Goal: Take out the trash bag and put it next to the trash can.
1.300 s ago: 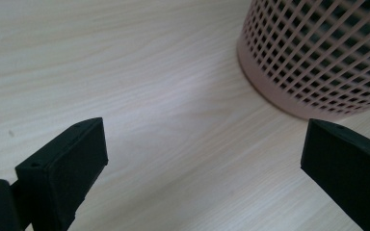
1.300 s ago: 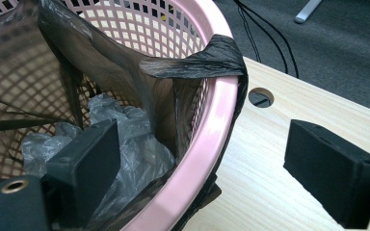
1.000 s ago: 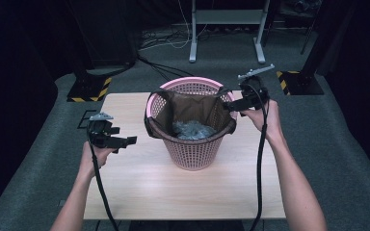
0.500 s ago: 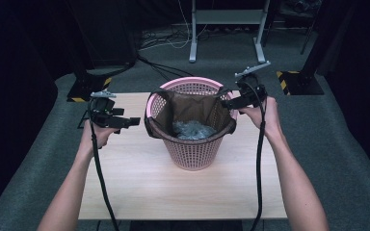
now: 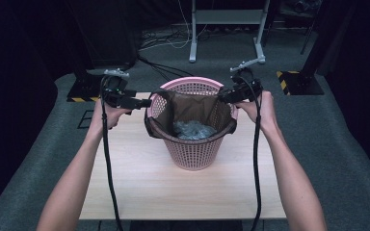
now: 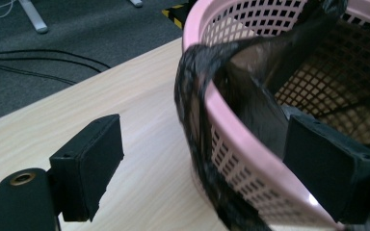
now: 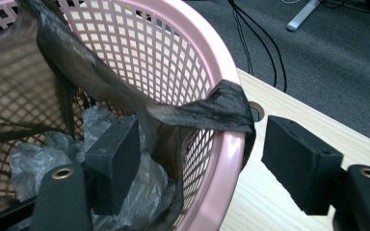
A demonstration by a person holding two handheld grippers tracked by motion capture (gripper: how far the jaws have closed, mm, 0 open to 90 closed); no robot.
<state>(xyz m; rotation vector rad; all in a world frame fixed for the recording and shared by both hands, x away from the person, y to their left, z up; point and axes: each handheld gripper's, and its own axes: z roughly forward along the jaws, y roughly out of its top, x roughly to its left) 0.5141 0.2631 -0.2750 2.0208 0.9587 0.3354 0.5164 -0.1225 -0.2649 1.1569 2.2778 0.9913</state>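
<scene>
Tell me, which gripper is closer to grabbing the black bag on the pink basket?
Probably the right gripper. Its open jaws already straddle the pink basket's rim with the black bag's folded edge between them. The left gripper is open at the rim too, but the bag edge sits less squarely in its gap.

Light falls from overhead onto the pale surface [image 5: 139, 178], while the room around it sinks into near black. In the left claw [image 6: 197, 168] view the dark bag [image 6: 195, 120] just ahead of the pads is smeared with blur (the far floor too). Beside the right claw [image 7: 197, 163], the pink basket [image 7: 229, 159] rim carries a soft glare.
</scene>
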